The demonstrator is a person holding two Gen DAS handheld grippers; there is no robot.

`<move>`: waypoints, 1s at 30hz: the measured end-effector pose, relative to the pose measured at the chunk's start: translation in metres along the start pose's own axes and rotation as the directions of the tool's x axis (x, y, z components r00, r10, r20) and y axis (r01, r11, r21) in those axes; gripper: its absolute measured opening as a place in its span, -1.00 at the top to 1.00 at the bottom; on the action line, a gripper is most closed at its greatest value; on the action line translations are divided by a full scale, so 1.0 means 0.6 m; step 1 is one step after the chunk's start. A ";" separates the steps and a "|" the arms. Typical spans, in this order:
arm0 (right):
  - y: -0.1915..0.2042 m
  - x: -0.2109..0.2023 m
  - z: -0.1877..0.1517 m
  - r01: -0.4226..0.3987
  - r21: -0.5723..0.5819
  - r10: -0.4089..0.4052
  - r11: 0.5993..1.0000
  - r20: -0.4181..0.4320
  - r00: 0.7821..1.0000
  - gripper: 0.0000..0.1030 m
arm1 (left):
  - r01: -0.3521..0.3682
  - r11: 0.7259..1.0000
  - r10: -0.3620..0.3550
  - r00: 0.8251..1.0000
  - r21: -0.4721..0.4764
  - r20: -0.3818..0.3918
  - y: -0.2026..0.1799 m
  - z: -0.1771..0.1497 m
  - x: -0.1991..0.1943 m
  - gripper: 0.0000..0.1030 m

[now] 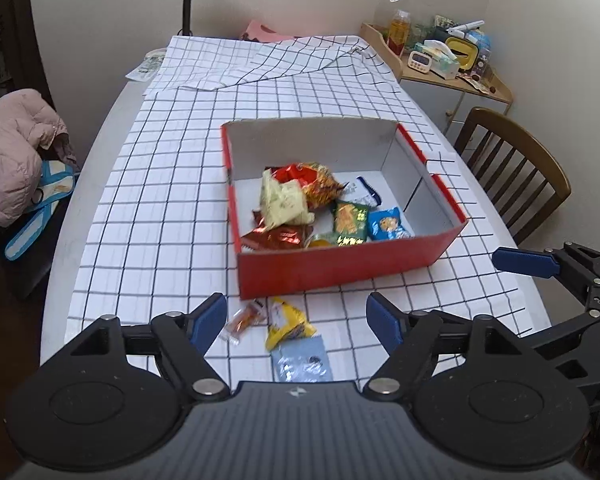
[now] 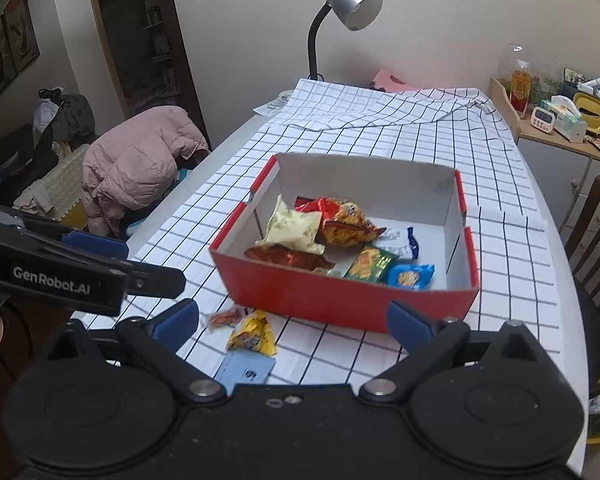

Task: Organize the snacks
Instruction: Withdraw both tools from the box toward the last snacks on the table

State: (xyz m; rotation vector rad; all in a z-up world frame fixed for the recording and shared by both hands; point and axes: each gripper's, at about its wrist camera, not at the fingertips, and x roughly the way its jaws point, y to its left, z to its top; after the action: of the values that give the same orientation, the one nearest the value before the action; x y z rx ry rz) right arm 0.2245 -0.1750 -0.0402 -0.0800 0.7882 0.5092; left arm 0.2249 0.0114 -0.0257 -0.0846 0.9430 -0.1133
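Observation:
A red box (image 1: 340, 264) (image 2: 340, 300) with a white inside stands on the checked tablecloth. It holds several snack packets, among them a cream one (image 1: 284, 202), a red-orange bag (image 1: 316, 184), a green one (image 1: 350, 224) and a blue one (image 1: 388, 224). In front of the box lie three packets: a small orange one (image 1: 244, 320) (image 2: 224, 318), a yellow one (image 1: 288, 322) (image 2: 254, 334) and a pale blue one (image 1: 302, 362) (image 2: 244, 368). My left gripper (image 1: 296, 312) hovers open above these three. My right gripper (image 2: 292, 314) is open wide, near the box's front wall, holding nothing.
A gooseneck lamp (image 2: 350, 4) stands at the table's far end beside a folded part of the cloth (image 1: 284, 64). A wooden chair (image 1: 516, 172) and a cluttered side shelf (image 1: 452, 60) are at the right. A pink jacket (image 2: 136, 164) lies left of the table.

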 end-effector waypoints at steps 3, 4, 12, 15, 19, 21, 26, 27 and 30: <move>0.006 0.000 -0.011 -0.004 0.006 0.004 1.000 -0.006 1.000 -0.96 | 0.011 1.000 -0.011 1.000 -0.027 -0.006 0.017 -0.019 -0.003 -0.60; 0.007 0.000 -0.014 -0.004 0.010 0.005 1.000 -0.007 1.000 -0.96 | 0.011 0.999 -0.012 1.000 -0.035 -0.006 0.022 -0.026 -0.004 -0.62; 0.018 0.011 -0.047 -0.013 0.076 0.014 0.997 -0.012 1.000 -0.97 | -0.019 0.999 0.017 0.999 -0.050 -0.041 0.057 -0.090 0.016 -0.69; 0.024 0.030 -0.061 -0.010 0.098 0.015 0.995 -0.051 0.999 -0.97 | -0.051 0.998 0.048 0.997 -0.040 -0.057 0.066 -0.115 0.033 -0.69; 0.031 0.063 -0.083 0.006 0.131 0.010 0.991 -0.116 0.993 -0.97 | -0.082 0.996 0.080 0.994 -0.027 -0.068 0.076 -0.144 0.056 -0.69; 0.034 0.078 -0.093 0.017 0.146 0.005 0.989 -0.146 0.989 -0.97 | -0.080 0.996 0.077 0.994 -0.027 -0.081 0.081 -0.154 0.068 -0.69; 0.044 0.111 -0.103 0.034 0.166 0.000 0.986 -0.200 0.980 -0.95 | -0.099 0.995 0.096 0.989 -0.020 -0.114 0.090 -0.173 0.095 -0.69; 0.046 0.118 -0.103 0.039 0.167 -0.003 0.985 -0.210 0.978 -0.94 | -0.101 0.995 0.099 0.988 -0.019 -0.117 0.092 -0.176 0.100 -0.69; 0.055 0.141 -0.104 0.057 0.157 -0.018 0.986 -0.237 0.971 -0.92 | -0.104 0.995 0.101 0.987 -0.012 -0.122 0.094 -0.182 0.112 -0.69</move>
State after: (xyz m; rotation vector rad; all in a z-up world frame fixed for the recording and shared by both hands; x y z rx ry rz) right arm 0.2183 -0.1273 -0.1395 -0.0031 1.0561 0.4016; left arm 0.1788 0.0559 -0.1506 -0.0469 1.0680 -0.0146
